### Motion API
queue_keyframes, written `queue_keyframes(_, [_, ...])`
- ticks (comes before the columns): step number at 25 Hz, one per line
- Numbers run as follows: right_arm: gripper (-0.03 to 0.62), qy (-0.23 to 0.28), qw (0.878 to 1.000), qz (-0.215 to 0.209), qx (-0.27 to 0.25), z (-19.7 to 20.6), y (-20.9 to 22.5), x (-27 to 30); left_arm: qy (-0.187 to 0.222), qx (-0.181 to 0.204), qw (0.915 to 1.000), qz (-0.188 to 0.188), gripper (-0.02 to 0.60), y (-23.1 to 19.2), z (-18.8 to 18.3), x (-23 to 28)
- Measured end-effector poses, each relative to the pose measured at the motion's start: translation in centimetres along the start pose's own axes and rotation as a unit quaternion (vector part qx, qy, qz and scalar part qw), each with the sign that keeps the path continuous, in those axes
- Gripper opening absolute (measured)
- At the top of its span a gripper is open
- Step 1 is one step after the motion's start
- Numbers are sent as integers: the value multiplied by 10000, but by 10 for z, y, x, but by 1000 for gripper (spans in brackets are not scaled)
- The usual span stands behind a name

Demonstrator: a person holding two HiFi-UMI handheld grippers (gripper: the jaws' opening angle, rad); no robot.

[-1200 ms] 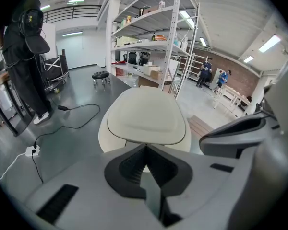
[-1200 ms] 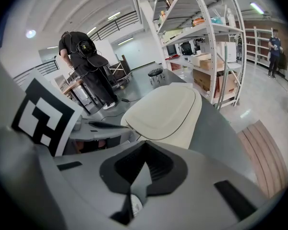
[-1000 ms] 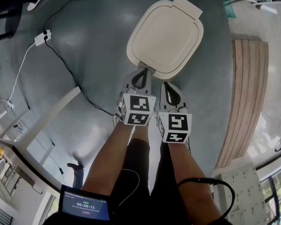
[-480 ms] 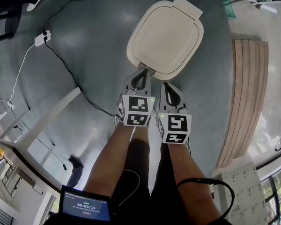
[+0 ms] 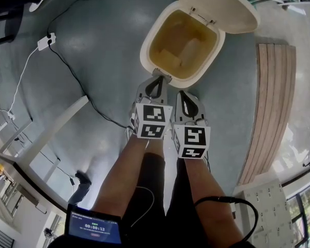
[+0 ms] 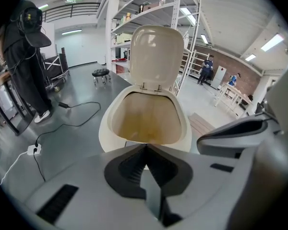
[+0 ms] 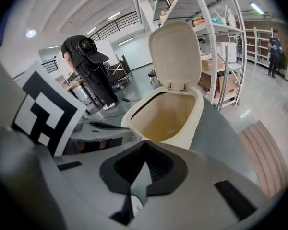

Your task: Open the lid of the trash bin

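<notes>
Lid (image 5: 217,6) of the bin (image 5: 144,50) stands raised on its hinges at the far side, tipped back past the rim. The bin is cream, rounded and low, on a grey floor (image 5: 93,30) directly in front of me. Its tan inside is open to view from above.

My left gripper (image 5: 157,80) points at the bin's near rim, its tip at a small grey tab on the front edge; I cannot tell whether it touches. Its jaws are pressed together with nothing between them. In the left gripper view the closed tip (image 6: 146,146) lies just under the front rim of the bin (image 6: 105,128), and the lid (image 6: 156,56) rises upright behind the opening.

My right gripper (image 5: 186,94) is just beside the left one, a little further back from the bin. Its jaws are also closed on nothing. The right gripper view shows the joined tip (image 7: 143,145) below the bin (image 7: 197,114), with the lid (image 7: 175,56) upright.

A black cable (image 5: 67,61) runs across the floor on my left. Wooden slats (image 5: 271,107) lie on the floor to the right of the bin. A person in black (image 6: 24,66) stands well away, left of the bin.
</notes>
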State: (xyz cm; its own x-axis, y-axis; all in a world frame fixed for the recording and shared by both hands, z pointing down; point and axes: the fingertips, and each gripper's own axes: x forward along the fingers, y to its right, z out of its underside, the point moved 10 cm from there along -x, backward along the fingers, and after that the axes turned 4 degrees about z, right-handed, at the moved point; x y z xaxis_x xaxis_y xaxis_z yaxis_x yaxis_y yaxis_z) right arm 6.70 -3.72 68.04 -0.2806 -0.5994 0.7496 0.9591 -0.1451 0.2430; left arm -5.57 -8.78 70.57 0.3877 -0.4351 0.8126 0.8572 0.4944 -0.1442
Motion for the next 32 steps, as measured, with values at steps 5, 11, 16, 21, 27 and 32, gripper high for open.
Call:
queue_keyframes(5, [-2,-1,10000,3,2,1,1,0,104,-120,9999,2,-2,0,3,-1])
queue_keyframes(11, [-2,27,9999,101,-93,0,-2,3,166,-243,9996,43,-2,-4,5,-2])
queue_keyframes(16, [-2,55,9999,99,-58,-1,3,5,120,-269,9995,76,-2,-3,3,0])
queue_keyframes(21, [-2,17,9998,164,-60,3,8,5,61,-290,9995,118,-2,-4,2,0])
queue_keyframes(27, [-2,111,9992,155,-354,-3,3,3,11,-201,9997,142,-2,-4,0,0])
queue_keyframes(32, [-2,137,9993,159,-297,-3,1,4,-30,-482,9987,170,-2,-8,-1,-2])
